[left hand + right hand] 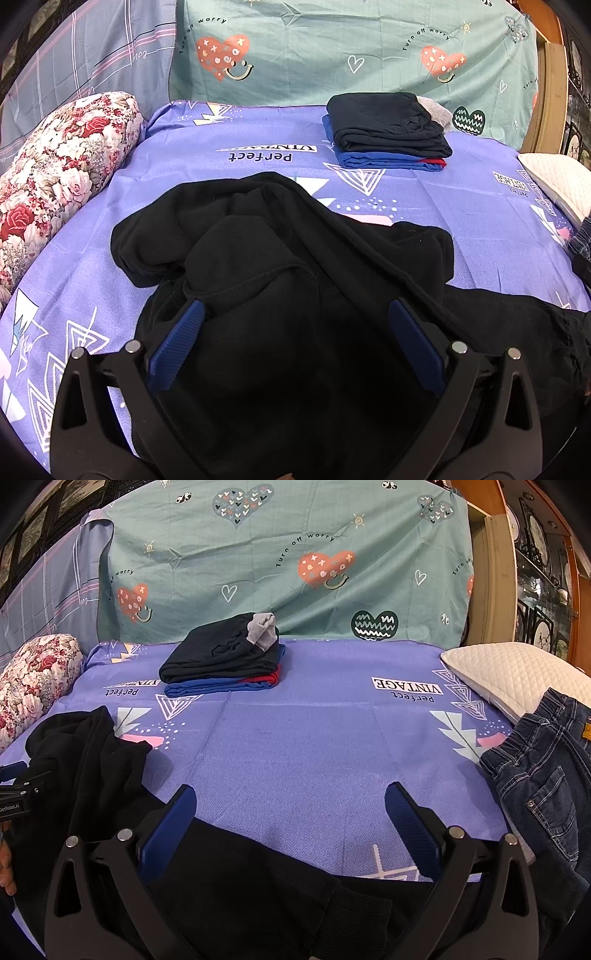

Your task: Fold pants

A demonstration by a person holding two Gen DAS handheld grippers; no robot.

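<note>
Black pants [280,266] lie crumpled on the purple bedsheet [221,147]. My left gripper [297,314] is open, its blue pads [184,336] spread wide on either side of the bunched black cloth. In the right wrist view, one leg of the black pants [229,878] stretches across the bottom, ending in a ribbed cuff [362,908]. My right gripper [291,794] is open just above that leg, with only bare purple sheet [295,760] between its tips. The left gripper [18,786] shows at the left edge, over the heap.
A stack of folded dark, blue and red clothes [388,133] [221,661] sits at the back. Blue jeans [546,768] lie at the right beside a white quilted pillow [517,675]. A floral bolster [62,166] lines the left edge. A green printed sheet [277,554] hangs behind.
</note>
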